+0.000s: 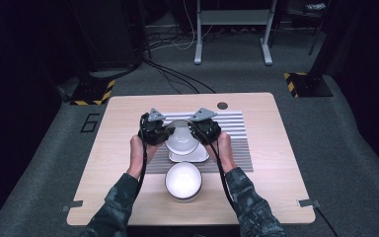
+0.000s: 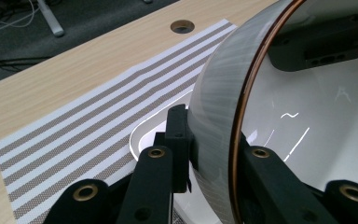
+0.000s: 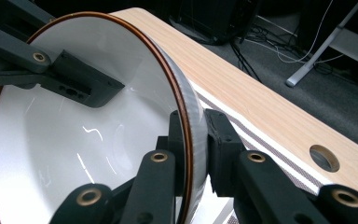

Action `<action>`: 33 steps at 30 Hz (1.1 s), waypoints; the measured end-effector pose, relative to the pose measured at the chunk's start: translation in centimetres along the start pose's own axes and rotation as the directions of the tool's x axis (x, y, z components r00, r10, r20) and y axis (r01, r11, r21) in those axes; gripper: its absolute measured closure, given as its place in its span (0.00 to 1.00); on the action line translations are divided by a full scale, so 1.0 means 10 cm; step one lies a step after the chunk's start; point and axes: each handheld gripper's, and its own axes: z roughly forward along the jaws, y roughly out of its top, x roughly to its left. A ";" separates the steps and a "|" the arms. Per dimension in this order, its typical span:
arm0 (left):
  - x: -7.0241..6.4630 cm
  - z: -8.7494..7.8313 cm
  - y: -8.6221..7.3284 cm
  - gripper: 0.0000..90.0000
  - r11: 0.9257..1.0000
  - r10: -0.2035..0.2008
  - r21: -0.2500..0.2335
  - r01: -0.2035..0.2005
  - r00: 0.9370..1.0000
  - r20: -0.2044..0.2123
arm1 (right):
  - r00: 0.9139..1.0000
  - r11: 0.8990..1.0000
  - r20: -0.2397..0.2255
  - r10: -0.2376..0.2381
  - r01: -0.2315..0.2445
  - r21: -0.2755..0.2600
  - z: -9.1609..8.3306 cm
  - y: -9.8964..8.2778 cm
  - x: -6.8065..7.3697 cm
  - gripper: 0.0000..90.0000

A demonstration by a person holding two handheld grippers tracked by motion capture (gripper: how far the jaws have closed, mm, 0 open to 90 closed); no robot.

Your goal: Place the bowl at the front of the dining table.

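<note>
A bowl (image 1: 181, 136), grey outside and white inside with a copper rim, hangs tilted on its side above a white square plate (image 1: 197, 155). My left gripper (image 1: 164, 132) is shut on the bowl's left rim and my right gripper (image 1: 195, 130) is shut on the right rim. In the left gripper view the left gripper (image 2: 214, 145) pinches the bowl (image 2: 317, 121) wall, one jaw outside and one inside. In the right gripper view the right gripper (image 3: 196, 140) clamps the bowl (image 3: 65, 149) rim the same way.
A second white bowl (image 1: 183, 180) stands upright near the table's front edge. A grey-striped placemat (image 1: 232, 129) lies under the plate on the wooden table (image 1: 113, 163), which has a cable hole (image 1: 222, 105) at the back. Cables and stands sit on the floor beyond.
</note>
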 end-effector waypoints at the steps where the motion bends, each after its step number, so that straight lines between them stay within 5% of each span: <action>1: 0.01 0.01 0.00 0.88 1.000 -0.005 0.002 0.005 1.000 0.001 | 1.000 1.000 -0.001 0.001 -0.001 0.005 0.01 0.00 0.00 0.91; 33: 0.20 0.36 -0.04 0.88 0.990 -0.071 0.128 0.062 0.996 0.063 | 0.996 0.990 -0.057 0.069 -0.061 0.128 0.35 -0.10 -0.17 0.91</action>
